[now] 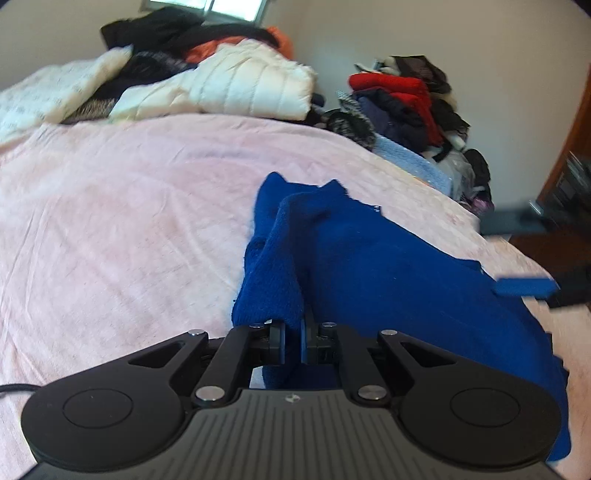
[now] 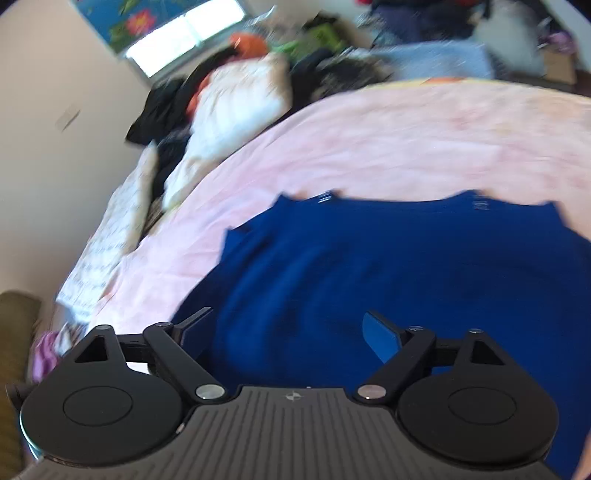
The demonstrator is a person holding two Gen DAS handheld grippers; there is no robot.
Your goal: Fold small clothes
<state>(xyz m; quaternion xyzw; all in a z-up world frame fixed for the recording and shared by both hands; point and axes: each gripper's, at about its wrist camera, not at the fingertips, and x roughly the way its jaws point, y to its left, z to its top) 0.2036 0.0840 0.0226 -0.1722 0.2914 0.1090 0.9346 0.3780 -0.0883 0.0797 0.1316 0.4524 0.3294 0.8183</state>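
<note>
A dark blue knit garment (image 1: pixel 369 266) lies on the pink bed cover (image 1: pixel 122 206). My left gripper (image 1: pixel 293 341) is shut on a raised fold of that garment, which drapes up and away from the jaws. In the right wrist view the same blue garment (image 2: pixel 388 266) spreads flat across the cover (image 2: pixel 406 140), blurred by motion. My right gripper (image 2: pixel 288 332) is above it with its jaws wide apart and nothing between the blue pads. One blue pad of the right gripper (image 1: pixel 526 287) shows at the right edge of the left wrist view.
A heap of white, black and orange clothes (image 1: pixel 207 74) sits at the head of the bed. Another pile of red and dark clothes (image 1: pixel 406 107) stands by the far wall. A wooden door (image 1: pixel 576 147) is at the right. A window (image 2: pixel 184 33) is behind the bed.
</note>
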